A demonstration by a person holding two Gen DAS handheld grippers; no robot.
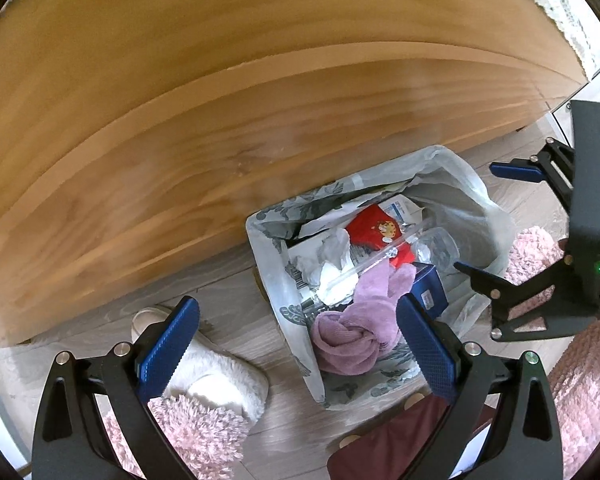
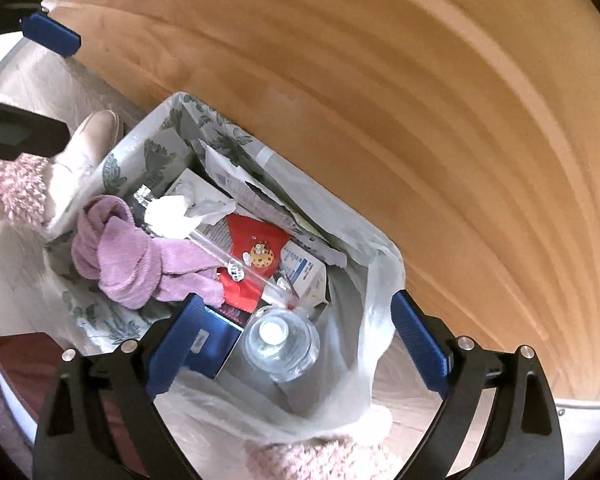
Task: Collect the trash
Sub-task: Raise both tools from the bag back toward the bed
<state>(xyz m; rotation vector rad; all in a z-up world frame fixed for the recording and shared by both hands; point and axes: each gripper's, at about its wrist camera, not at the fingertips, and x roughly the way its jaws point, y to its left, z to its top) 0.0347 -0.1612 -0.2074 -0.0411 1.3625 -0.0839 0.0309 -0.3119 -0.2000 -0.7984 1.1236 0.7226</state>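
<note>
Both hand-held grippers, right (image 2: 296, 344) and left (image 1: 298, 350), hang open and empty over the lined trash bin (image 1: 260, 240) beside the wooden table (image 1: 180, 120); next, gather the bag's loose rim evenly.

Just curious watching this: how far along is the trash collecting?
Much looks done: the lined bin already holds a clear bottle, a red wrapper, tissue and a purple cloth. Nothing is in hand: the left gripper and right gripper are open and empty. No other trash is in view.
</note>
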